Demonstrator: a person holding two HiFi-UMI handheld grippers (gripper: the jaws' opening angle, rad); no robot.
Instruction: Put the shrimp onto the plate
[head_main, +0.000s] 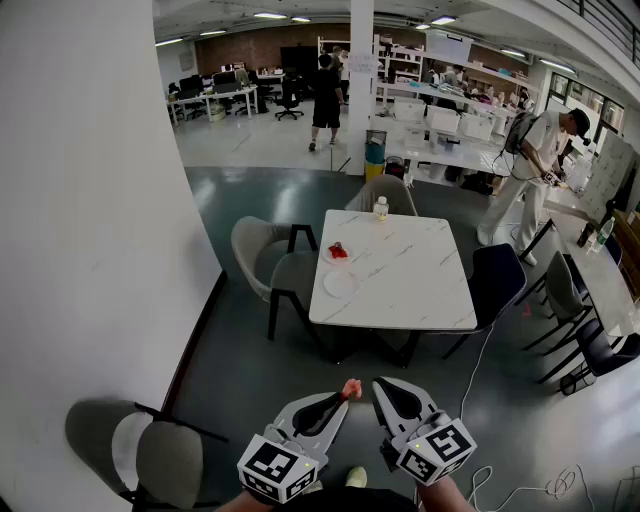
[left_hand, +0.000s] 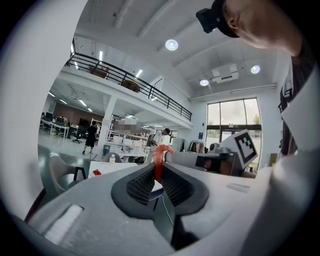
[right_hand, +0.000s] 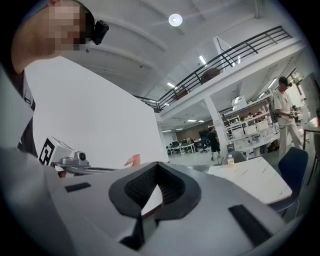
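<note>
Left claw (head_main: 343, 398) pinches 1 shrimp (left_hand: 161, 152); right claw (head_main: 381, 388) is closed on nothing. Carrying step, I judge: next I must reach the plate (head_main: 340, 284), well ahead, then release.

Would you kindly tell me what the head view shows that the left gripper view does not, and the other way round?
Only the head view shows the empty white plate at the table's left edge, well ahead, and the left gripper and right gripper from above. Only the left gripper view shows the ribbed fingers clamped on the shrimp's lower part, and the head camera overhead. Both show the shrimp sticking up from the left gripper, the right gripper's marker cube, the table and the bottle.
</note>
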